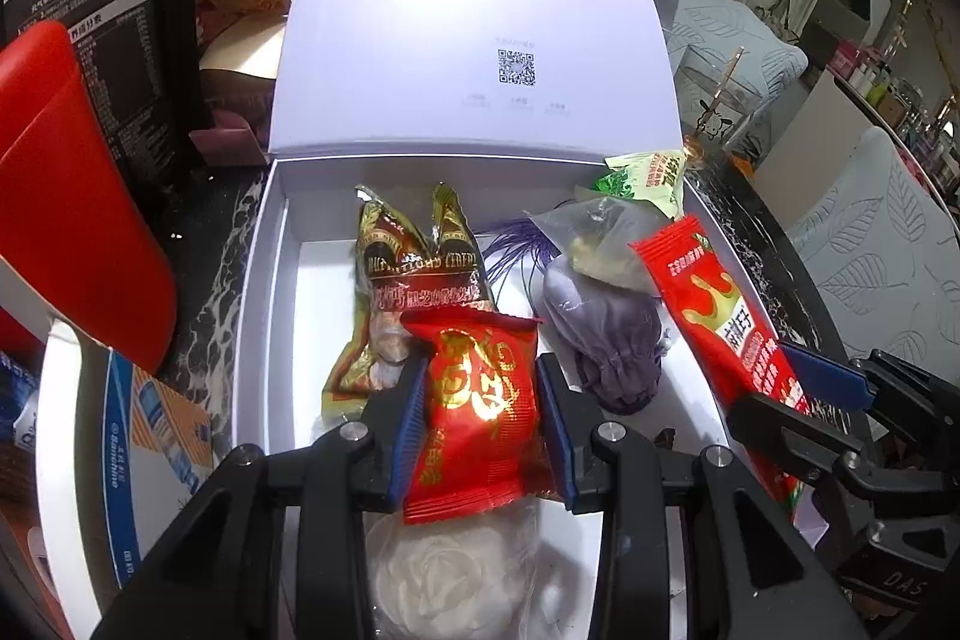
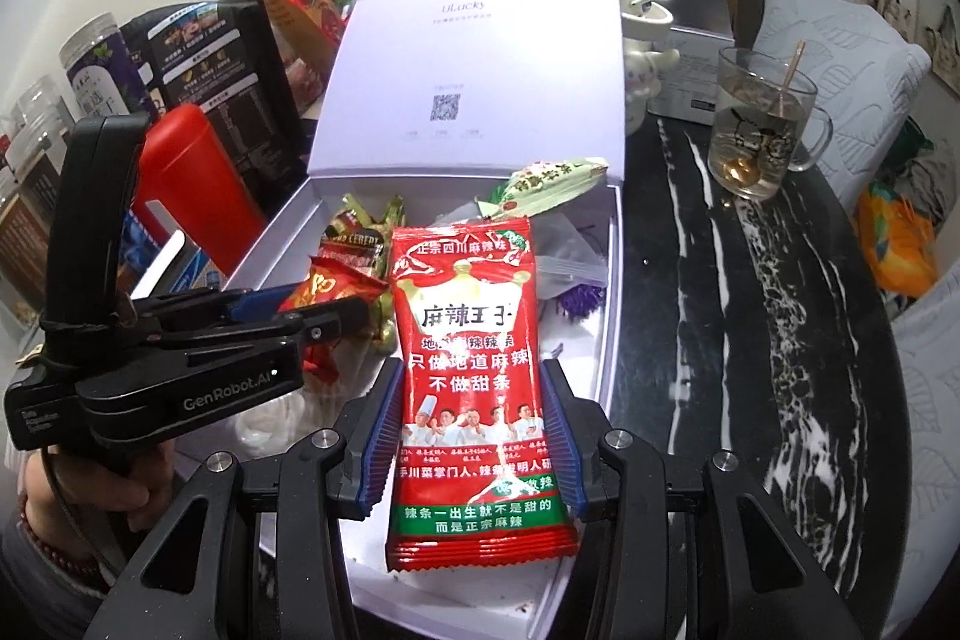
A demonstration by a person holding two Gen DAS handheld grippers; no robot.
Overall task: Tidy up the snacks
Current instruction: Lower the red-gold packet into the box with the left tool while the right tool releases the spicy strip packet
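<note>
An open white gift box (image 1: 264, 244) (image 2: 603, 340) holds several snacks. My left gripper (image 1: 483, 424) is shut on a small red packet with gold print (image 1: 474, 400), held over the box's near end; the same gripper (image 2: 300, 307) shows at left in the right wrist view. My right gripper (image 2: 474, 439) is shut on a long red spicy-strip packet (image 2: 468, 370) above the box's right side; the packet (image 1: 720, 322) shows at right in the left wrist view. In the box lie a gold cereal packet (image 1: 414, 268), a purple pouch (image 1: 600, 334), a green packet (image 1: 648, 178) and a white pastry (image 1: 444, 574).
The box lid (image 1: 474, 22) stands upright behind. A red container (image 1: 66, 196), a black packet (image 1: 114, 16) and jars (image 2: 102, 64) crowd the left side. A glass mug with a spoon (image 2: 762, 124) stands on the dark marble table (image 2: 750, 340) to the right.
</note>
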